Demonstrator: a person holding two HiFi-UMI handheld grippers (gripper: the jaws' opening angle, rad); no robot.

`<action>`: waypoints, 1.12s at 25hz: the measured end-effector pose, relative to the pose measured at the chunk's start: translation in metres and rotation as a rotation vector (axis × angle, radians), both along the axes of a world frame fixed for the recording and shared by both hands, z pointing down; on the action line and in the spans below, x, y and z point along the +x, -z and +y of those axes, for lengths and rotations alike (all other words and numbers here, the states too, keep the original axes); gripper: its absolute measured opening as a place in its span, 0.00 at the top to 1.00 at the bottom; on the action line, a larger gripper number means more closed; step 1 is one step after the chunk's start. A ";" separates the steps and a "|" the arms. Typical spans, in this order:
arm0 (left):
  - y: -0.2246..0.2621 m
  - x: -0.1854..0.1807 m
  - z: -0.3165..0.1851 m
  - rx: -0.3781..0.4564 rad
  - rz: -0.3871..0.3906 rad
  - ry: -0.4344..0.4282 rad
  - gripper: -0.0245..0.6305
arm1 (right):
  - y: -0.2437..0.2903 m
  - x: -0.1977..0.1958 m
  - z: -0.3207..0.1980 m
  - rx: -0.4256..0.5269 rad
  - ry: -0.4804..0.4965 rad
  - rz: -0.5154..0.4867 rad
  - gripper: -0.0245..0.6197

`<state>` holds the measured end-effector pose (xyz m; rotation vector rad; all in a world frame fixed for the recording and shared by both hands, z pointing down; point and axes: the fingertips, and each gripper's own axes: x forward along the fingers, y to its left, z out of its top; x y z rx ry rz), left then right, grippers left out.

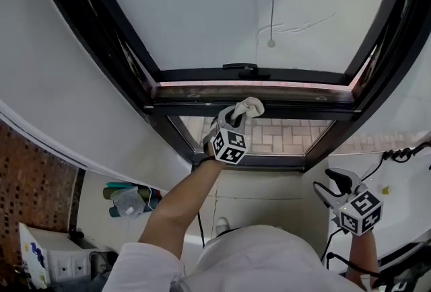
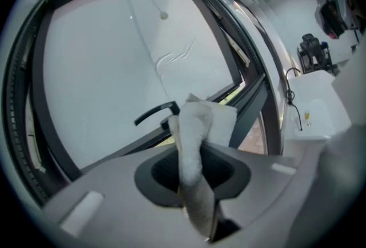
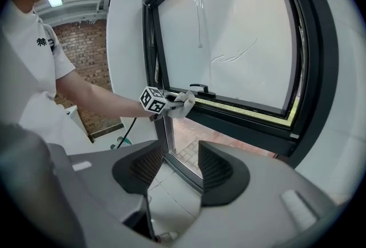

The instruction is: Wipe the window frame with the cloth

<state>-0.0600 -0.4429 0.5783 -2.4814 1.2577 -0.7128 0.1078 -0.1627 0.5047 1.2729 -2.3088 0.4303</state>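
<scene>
While the left gripper (image 1: 234,117) is clamped on the cloth (image 1: 250,107), its jaws are drawn in tight on a rolled strip of the fabric, and a loose wad stands out beyond the tips. That wad lies against the dark horizontal rail of the window frame (image 1: 303,109), directly ahead of this gripper, with the sash handle (image 1: 242,68) just beyond and above it. The left gripper view confirms the hold: the cloth (image 2: 194,127) runs up through the closed jaws and folds over at the top. Judgement on progress: wiping is in hand at one spot on the rail. No wiped band, streak or dirt line shows on the frame, so the share already cleaned cannot be established. The rail out to the right of this gripper and the two upright members appear as work outstanding. The cloth is off-white, towelling in texture, bunched and soft. It carries no visible soiling, and whether it is damp cannot be told. To the right, the right gripper (image 1: 330,186) hangs low, well apart from the left gripper and clear of the frame. The right gripper view shows its jaws standing wide apart with nothing between them.
</scene>
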 end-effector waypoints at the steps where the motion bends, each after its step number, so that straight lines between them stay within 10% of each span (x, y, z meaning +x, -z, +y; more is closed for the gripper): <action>1: 0.000 -0.015 -0.003 0.002 -0.001 0.012 0.82 | 0.001 -0.008 -0.003 -0.001 0.009 0.003 0.66; 13: -0.001 -0.177 -0.036 0.000 -0.016 0.138 0.81 | 0.007 -0.093 -0.024 -0.015 0.055 0.046 0.66; 28: 0.004 -0.303 -0.061 0.035 -0.296 0.154 0.81 | -0.002 -0.180 -0.034 -0.028 0.094 0.024 0.66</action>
